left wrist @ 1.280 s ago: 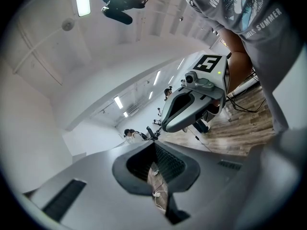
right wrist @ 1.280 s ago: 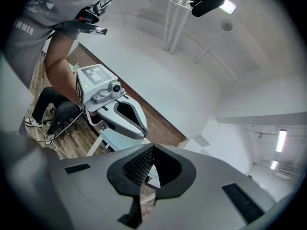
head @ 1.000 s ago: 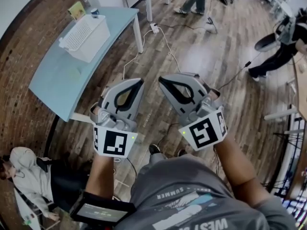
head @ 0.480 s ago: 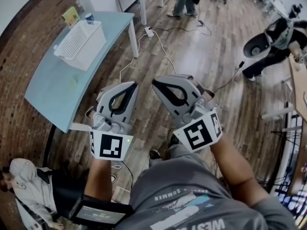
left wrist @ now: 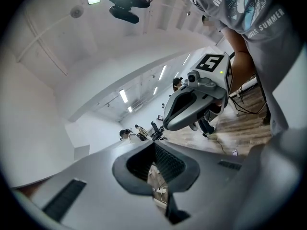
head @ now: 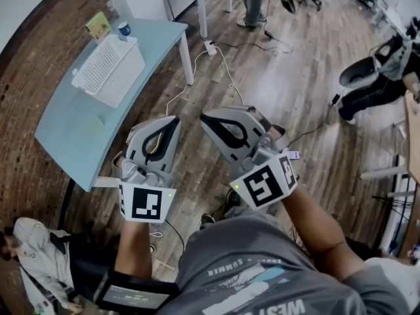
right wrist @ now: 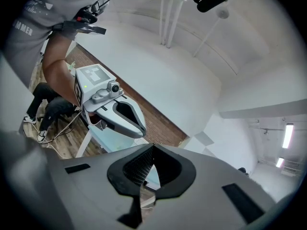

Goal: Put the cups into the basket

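You held the left gripper (head: 172,121) and right gripper (head: 206,118) closed and empty. The basket (head: 108,68) sat far left on the table (head: 65,125), a cup (head: 124,28) just beyond it.

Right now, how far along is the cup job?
Done: nothing visible. A cup stands on the table beside the basket, outside it. In hand: nothing; the left gripper and right gripper are shut and empty, over the floor. Remaining: reach the table, grasp cups, basket them.
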A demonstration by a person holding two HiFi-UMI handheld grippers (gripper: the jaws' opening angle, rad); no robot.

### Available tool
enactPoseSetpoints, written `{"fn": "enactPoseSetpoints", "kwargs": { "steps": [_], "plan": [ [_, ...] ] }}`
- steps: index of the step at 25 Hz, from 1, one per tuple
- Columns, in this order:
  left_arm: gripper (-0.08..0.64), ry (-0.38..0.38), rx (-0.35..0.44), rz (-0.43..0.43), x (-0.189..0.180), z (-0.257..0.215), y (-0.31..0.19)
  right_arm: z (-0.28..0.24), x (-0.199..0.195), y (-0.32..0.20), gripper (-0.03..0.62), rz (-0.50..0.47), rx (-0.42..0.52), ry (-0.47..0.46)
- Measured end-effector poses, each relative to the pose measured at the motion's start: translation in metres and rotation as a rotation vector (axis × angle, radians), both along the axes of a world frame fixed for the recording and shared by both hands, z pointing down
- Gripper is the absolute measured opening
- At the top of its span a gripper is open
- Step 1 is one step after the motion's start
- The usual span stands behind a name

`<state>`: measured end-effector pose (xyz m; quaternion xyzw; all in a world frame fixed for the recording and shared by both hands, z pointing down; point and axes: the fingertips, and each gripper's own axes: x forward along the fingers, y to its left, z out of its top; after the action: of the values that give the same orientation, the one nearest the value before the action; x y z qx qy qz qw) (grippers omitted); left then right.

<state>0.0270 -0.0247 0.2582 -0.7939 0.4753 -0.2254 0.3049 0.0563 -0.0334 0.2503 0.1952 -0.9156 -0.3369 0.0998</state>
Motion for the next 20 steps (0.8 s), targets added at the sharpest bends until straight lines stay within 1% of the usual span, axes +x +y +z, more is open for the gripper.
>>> {"fn": "enactPoseSetpoints", "kwargs": {
  "steps": [5, 9, 12, 16, 20],
  "plan": [
    [-0.002, -0.008, 0.003, -0.045, 0.004, -0.018, -0.031, -0.015, 0.005, -0.031, 0.011, -0.044, -0.003, -0.004],
    [-0.002, -0.016, -0.005, -0.075, 0.008, -0.012, -0.051, -0.008, 0.01, -0.055, 0.009, -0.069, -0.01, -0.014],
    [-0.002, -0.035, -0.026, -0.083, 0.012, -0.007, -0.065, -0.006, 0.015, -0.07, 0.011, -0.073, -0.026, -0.027],
    [-0.002, -0.039, -0.029, -0.086, 0.015, -0.007, -0.08, -0.003, 0.02, -0.085, 0.011, -0.071, -0.04, -0.043],
    [-0.002, -0.041, -0.044, -0.082, 0.012, 0.001, -0.091, 0.007, 0.015, -0.096, 0.011, -0.07, -0.059, -0.036]
  ]
}}
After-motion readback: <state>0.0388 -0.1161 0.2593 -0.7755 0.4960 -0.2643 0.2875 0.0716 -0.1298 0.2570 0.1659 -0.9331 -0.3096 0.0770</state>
